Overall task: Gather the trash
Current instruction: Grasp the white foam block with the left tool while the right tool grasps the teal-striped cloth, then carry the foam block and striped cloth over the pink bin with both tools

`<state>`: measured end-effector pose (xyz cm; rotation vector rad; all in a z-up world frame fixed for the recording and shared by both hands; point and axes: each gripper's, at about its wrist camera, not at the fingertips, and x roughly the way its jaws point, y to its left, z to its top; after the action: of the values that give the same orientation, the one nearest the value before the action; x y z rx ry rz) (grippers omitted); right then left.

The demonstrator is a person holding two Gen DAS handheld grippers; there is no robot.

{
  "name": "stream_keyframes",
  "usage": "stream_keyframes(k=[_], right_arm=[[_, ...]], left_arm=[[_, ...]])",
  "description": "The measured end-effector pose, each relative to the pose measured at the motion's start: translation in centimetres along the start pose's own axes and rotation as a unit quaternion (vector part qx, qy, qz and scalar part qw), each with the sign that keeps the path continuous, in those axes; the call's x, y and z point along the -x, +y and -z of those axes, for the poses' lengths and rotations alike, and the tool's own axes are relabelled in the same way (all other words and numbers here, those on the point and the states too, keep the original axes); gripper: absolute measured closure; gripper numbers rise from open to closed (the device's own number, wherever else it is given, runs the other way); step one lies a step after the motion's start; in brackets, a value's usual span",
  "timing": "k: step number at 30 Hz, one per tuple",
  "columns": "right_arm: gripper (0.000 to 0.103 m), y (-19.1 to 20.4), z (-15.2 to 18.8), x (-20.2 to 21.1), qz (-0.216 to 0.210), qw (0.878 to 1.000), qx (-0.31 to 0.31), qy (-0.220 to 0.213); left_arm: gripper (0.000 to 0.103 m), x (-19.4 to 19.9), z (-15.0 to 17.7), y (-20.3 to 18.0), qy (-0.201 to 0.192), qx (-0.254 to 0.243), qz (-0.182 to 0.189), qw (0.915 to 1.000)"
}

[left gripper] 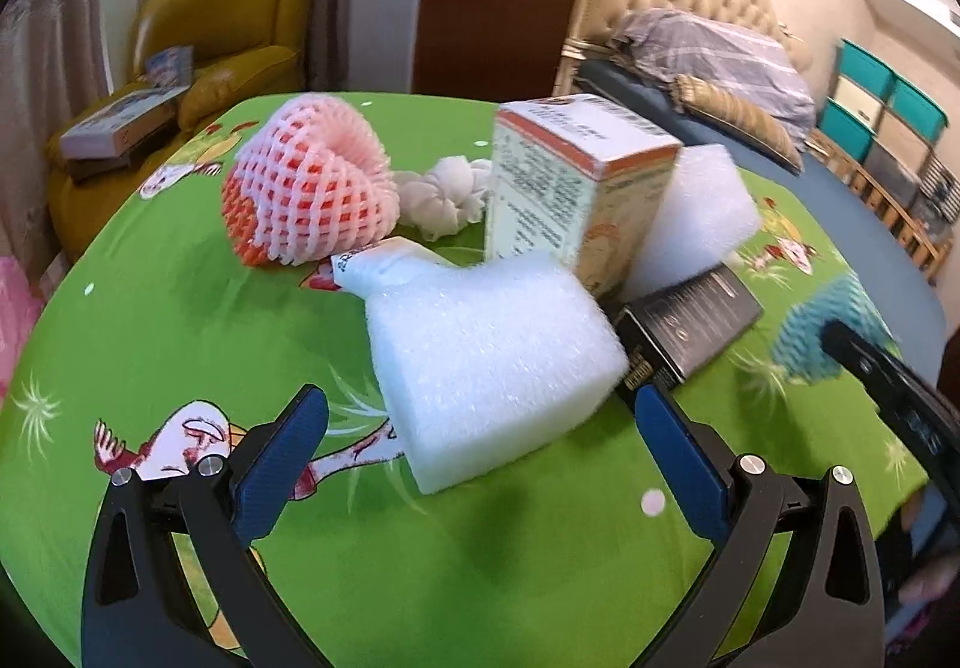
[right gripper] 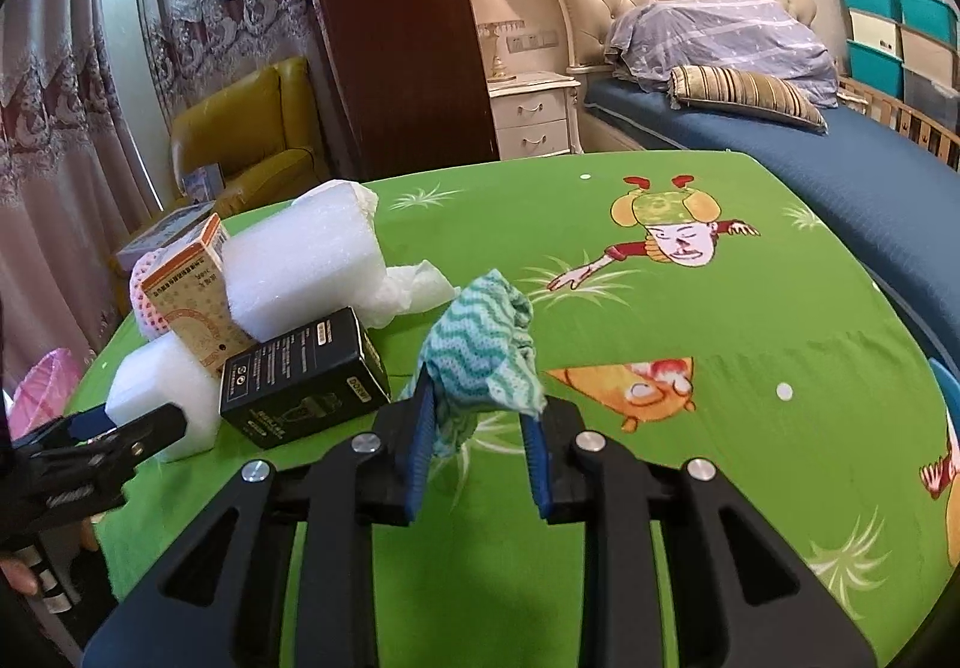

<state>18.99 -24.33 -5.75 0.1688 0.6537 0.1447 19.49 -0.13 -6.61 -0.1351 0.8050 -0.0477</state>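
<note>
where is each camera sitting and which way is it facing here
Left wrist: sits on the left claw, angled down over the green tablecloth at a white foam block between its open fingers; the right claw enters from the right.
Right wrist: sits on the right claw, facing the bed, shut on a teal cloth; the left claw and a hand show at left.
Shared: foam block, black box, orange-white carton, yellow armchair.

Both tools look alike: the left gripper (left gripper: 480, 428) and right gripper (right gripper: 477, 428) have matte black forked frames, silver round screws at the joints and ribbed blue pads (left gripper: 282, 464) inside each finger.
</note>
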Motion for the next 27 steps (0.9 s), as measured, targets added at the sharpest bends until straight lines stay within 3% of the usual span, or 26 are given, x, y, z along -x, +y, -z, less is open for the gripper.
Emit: stream_keyframes(k=[3, 5, 6, 12, 19, 27], right_arm=[[0.077, -0.6, -0.1, -0.1, -0.003, 1.0, -0.013, 0.0], [0.077, -1.0, -0.1, 0.0, -0.005, 1.0, -0.022, 0.001], [0.077, -1.1, -0.1, 0.0, -0.007, 1.0, -0.025, 0.0], [0.077, -1.3, 0.0, 0.3, -0.01, 0.999, -0.039, -0.005], [0.077, 0.4, 1.1, 1.4, -0.02, 1.0, -0.011, 0.002], [0.076, 2.6, 2.9, 2.9, -0.044, 0.999, 0.011, 0.012]], left_arm=[[0.011, -0.6, -0.1, 0.2, 0.0, 0.012, -0.012, 0.9999], [0.031, -0.7, 0.1, 0.1, -0.002, 0.005, 0.011, 0.9999], [0.032, -0.6, 0.1, -0.1, -0.004, 0.002, 0.009, 0.9999], [0.033, 1.3, 1.1, -0.2, -0.027, -0.011, 0.009, 0.9995], [0.033, 4.3, 2.1, 1.0, -0.055, -0.027, 0.005, 0.9981], [0.033, 6.1, 3.2, 2.8, -0.059, -0.022, 0.006, 0.998]])
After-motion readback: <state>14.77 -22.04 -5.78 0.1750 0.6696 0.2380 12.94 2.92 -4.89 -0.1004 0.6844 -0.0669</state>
